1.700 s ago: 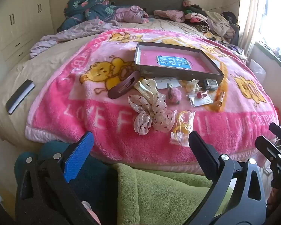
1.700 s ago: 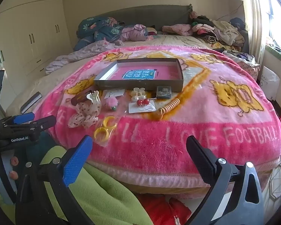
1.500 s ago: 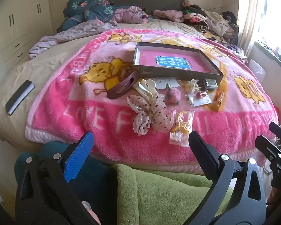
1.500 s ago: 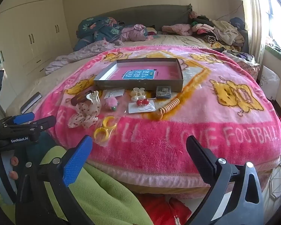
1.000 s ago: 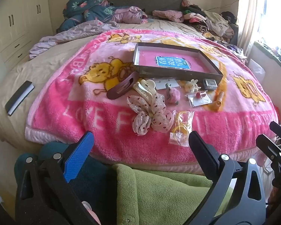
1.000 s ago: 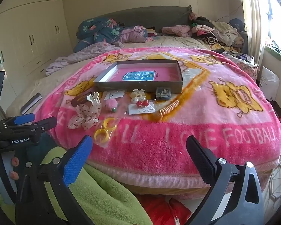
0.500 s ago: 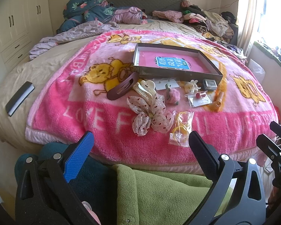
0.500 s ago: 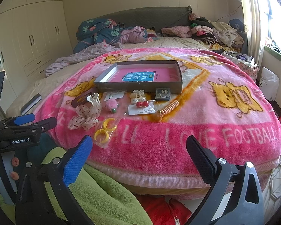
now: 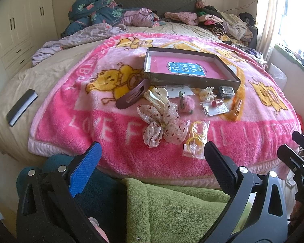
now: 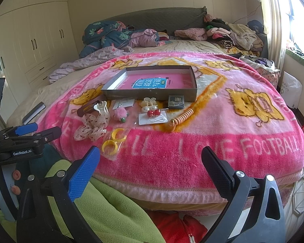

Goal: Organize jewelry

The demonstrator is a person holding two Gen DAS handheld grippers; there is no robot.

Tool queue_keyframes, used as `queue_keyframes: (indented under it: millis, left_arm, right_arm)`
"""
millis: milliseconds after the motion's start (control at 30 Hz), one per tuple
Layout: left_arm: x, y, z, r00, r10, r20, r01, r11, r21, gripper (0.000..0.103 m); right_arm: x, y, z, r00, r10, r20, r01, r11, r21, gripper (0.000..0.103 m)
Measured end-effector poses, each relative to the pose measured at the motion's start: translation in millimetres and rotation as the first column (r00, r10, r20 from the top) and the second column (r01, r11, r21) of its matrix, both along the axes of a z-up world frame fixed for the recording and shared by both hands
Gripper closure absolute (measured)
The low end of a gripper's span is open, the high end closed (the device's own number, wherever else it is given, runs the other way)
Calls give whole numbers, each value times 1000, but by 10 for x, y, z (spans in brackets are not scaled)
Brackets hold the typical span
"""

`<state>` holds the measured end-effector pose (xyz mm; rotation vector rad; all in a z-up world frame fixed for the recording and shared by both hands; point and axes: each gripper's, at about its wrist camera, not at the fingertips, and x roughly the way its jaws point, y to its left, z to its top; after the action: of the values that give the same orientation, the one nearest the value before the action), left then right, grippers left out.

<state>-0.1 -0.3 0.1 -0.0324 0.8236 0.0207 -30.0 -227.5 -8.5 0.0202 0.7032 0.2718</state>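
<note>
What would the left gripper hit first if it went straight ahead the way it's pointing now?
Probably the near edge of the pink blanket, then the dotted bow and the bagged yellow hoops. The left gripper is open and short of the bed; depth is hard to judge.

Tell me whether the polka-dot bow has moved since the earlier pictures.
No. The polka-dot bow lies where it did, just in front of the cream claw clip.
</note>
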Motion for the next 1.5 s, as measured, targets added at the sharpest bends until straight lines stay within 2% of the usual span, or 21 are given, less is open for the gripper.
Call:
queue_keyframes:
  millis: [467, 800, 1133, 1367, 1500]
  left_arm:
    - [-1, 1, 1, 1000, 3, 2, -3, 1000, 2, 10]
    - [53, 174, -6, 998, 55, 2, -55, 998, -16, 10]
    - [184, 576, -15, 989, 149, -12, -150, 988, -36, 10]
    - [286, 715, -40, 987, 161, -22, -162, 985, -50, 10]
    - [388, 762, -97, 986, 166, -30, -167, 984, -55, 10]
  right_arm:
    - [7, -12, 65, 1000, -1, 6, 1, 1000, 1, 6]
    - [163, 55, 58, 1000, 25, -2, -25, 1000, -13, 6]
    - [368, 370, 96, 991, 134, -2, -134, 991, -19, 6]
    - [555, 679, -21, 974, 220, -46, -221, 975, -22, 6]
    - [700, 799, -208, 965, 242, -104, -244, 970, -5, 6]
